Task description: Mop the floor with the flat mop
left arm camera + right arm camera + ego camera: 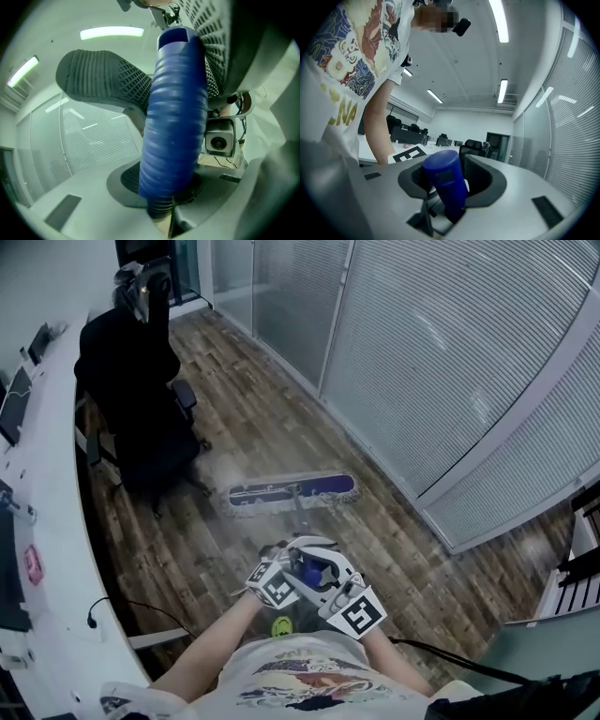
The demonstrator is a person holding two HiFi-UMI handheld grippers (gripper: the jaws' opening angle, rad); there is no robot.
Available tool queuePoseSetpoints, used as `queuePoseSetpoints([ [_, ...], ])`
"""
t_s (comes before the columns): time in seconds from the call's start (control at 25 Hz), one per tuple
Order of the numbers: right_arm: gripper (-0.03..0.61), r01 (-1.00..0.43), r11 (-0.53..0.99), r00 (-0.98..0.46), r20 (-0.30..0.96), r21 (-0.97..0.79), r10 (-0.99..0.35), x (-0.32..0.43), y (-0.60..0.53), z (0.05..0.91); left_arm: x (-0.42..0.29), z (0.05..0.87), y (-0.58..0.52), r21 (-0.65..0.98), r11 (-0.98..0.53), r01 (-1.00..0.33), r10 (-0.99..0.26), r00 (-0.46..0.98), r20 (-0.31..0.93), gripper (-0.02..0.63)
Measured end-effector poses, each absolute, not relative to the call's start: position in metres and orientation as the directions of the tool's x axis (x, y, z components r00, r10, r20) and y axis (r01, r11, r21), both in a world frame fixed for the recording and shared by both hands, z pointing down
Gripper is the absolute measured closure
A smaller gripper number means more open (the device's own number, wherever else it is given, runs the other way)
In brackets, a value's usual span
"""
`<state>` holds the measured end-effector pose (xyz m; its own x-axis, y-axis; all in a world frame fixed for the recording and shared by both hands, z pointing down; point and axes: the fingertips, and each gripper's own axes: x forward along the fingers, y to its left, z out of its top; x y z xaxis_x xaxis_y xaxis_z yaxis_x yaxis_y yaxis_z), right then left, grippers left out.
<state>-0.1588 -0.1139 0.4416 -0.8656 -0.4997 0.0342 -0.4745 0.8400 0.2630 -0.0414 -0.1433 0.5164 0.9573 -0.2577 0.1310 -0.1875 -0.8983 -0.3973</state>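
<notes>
The flat mop's head (292,491), blue with pale fringed ends, lies flat on the wood floor ahead of me. Its thin pole (300,518) runs back to my hands. My left gripper (289,564) is shut on the ribbed blue handle grip (176,117), which fills the left gripper view between the dark pads (126,180). My right gripper (328,579) sits just behind it, close to my body. In the right gripper view its jaws hold the blue handle's capped end (443,180). Both grippers are side by side, marker cubes facing up.
A black office chair (141,399) stands just left of the mop head. A long white desk (52,521) runs along the left. A glass partition with blinds (450,362) borders the floor on the right. A black cable (131,606) lies by the desk.
</notes>
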Motion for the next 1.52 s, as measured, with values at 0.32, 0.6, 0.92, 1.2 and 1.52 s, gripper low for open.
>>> queuePoseSetpoints([
  [0.32, 0.420, -0.466, 0.846, -0.865, 0.067, 0.260, -0.497, -0.134, -0.196, 0.455, -0.022, 0.525, -0.228, -0.406, -0.897, -0.175, -0.263, 0.950, 0.171, 0.569],
  [0.6, 0.414, -0.462, 0.852, -0.873, 0.042, 0.247, -0.486, -0.092, -0.308, 0.455, 0.017, 0.529, -0.341, -0.416, -0.894, -0.167, -0.272, 0.939, 0.208, 0.569],
  [0.92, 0.413, -0.444, 0.861, -0.893, -0.050, 0.248, -0.446, -0.061, -0.426, 0.444, 0.046, 0.533, -0.463, -0.408, -0.889, -0.208, -0.320, 0.920, 0.226, 0.566],
  [1.2, 0.411, -0.458, 0.861, -0.887, -0.186, 0.221, -0.423, -0.063, -0.451, 0.421, 0.046, 0.532, -0.492, -0.358, -0.902, -0.243, -0.338, 0.911, 0.235, 0.540],
  [1.52, 0.385, -0.476, 0.867, -0.878, -0.141, 0.146, -0.458, -0.084, -0.354, 0.434, 0.024, 0.537, -0.395, -0.353, -0.904, -0.242, -0.336, 0.912, 0.235, 0.525],
])
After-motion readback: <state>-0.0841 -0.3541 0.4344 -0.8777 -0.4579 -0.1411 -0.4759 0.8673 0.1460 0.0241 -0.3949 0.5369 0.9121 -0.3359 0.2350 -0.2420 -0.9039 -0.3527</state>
